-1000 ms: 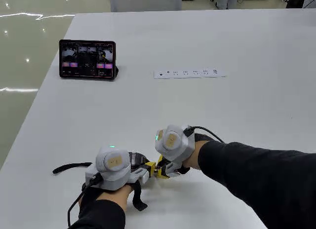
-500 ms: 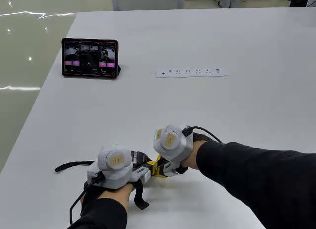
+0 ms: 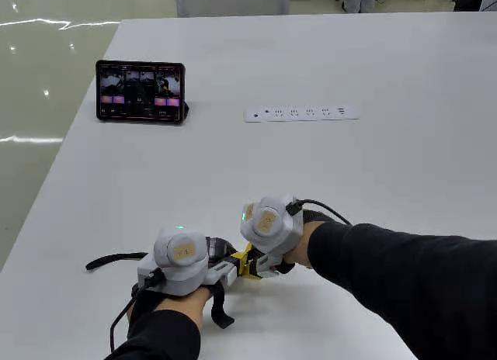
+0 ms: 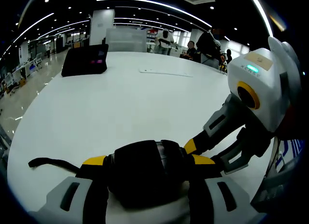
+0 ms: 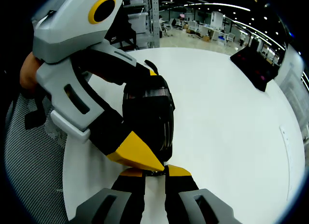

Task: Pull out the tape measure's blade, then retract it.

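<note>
ok, tape (image 4: 145, 180) sits low on the white table (image 3: 326, 166), near its front edge, between the two grippers. left gripper (image 4: 148, 162) has its jaws clamped on the tape's black case from both sides, yellow tips showing at each flank. right gripper (image 5: 155, 172) meets it from the other side, jaws pinched together on a small tab at the tape's front edge. a black strap (image 3: 112, 261) trails left from the tape along the table. tablet (image 3: 140, 91) stands far back left, power strip (image 3: 301, 112) lies flat beyond the grippers, well apart from both.
</note>
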